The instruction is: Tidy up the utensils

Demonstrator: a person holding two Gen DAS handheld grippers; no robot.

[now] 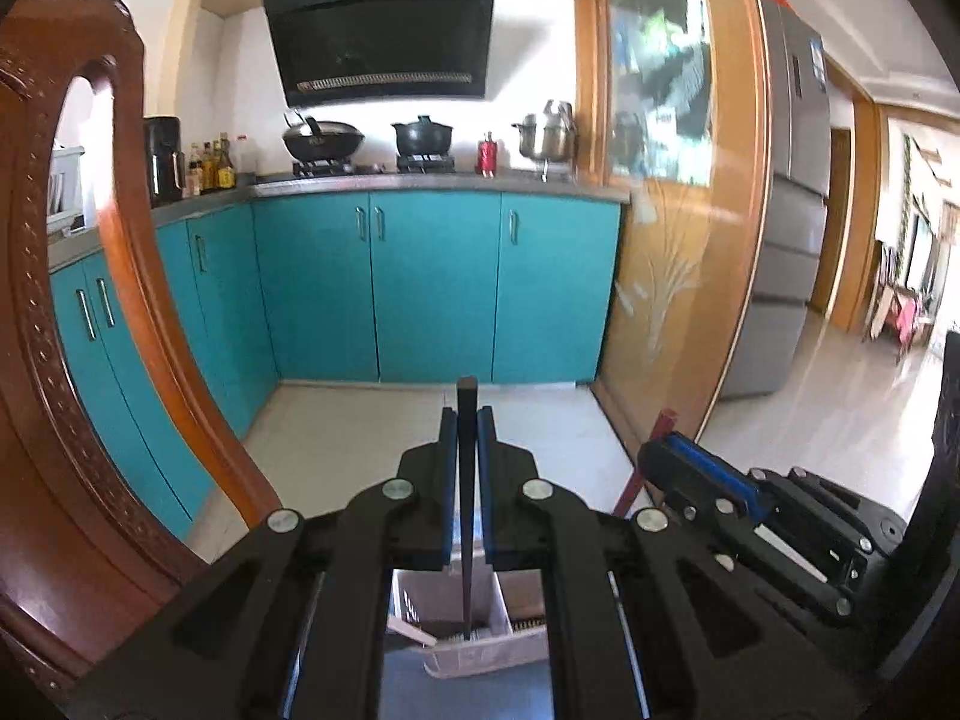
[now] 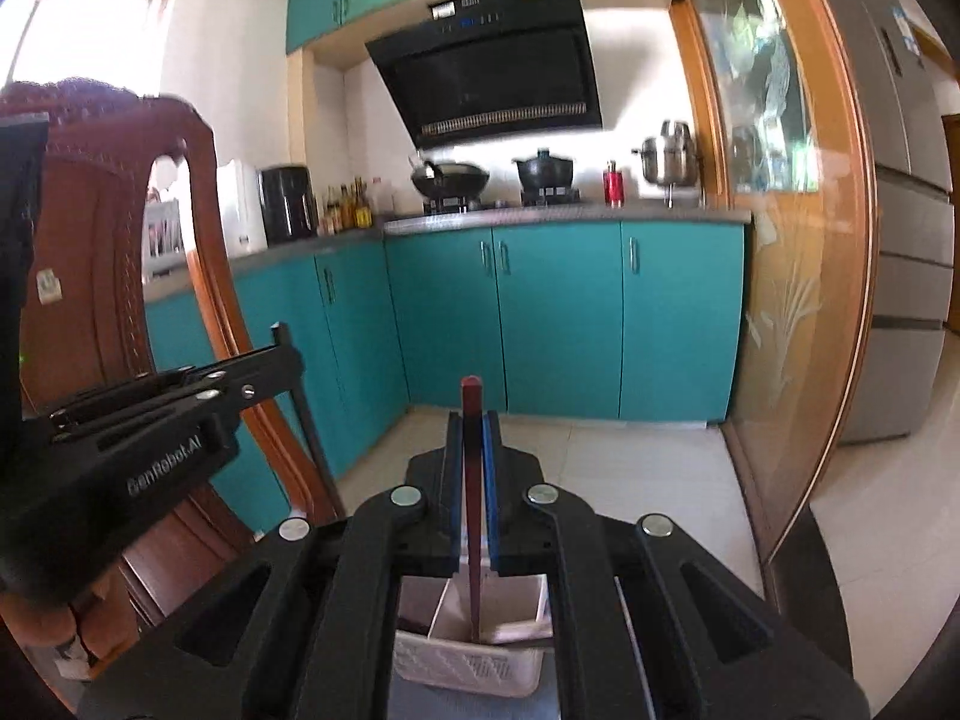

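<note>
My left gripper [image 1: 467, 420] is shut on a black chopstick [image 1: 467, 516] that stands upright, its lower end down in a white utensil basket [image 1: 474, 657] below the fingers. My right gripper [image 2: 474, 423] is shut on a dark red chopstick [image 2: 473, 540], also upright, whose lower end sits in a compartment of the white utensil basket [image 2: 468, 669]. In the left wrist view the right gripper [image 1: 690, 456] shows at the right with the red chopstick [image 1: 645, 468] slanting below it. The left gripper's body [image 2: 156, 420] fills the left of the right wrist view.
A carved wooden chair back [image 1: 66, 324] rises close on the left. Teal kitchen cabinets [image 1: 432, 282], a stove with pots and a range hood [image 1: 378, 36] stand beyond. A wood-framed glass door [image 1: 678, 240] and a fridge [image 1: 786, 228] are on the right.
</note>
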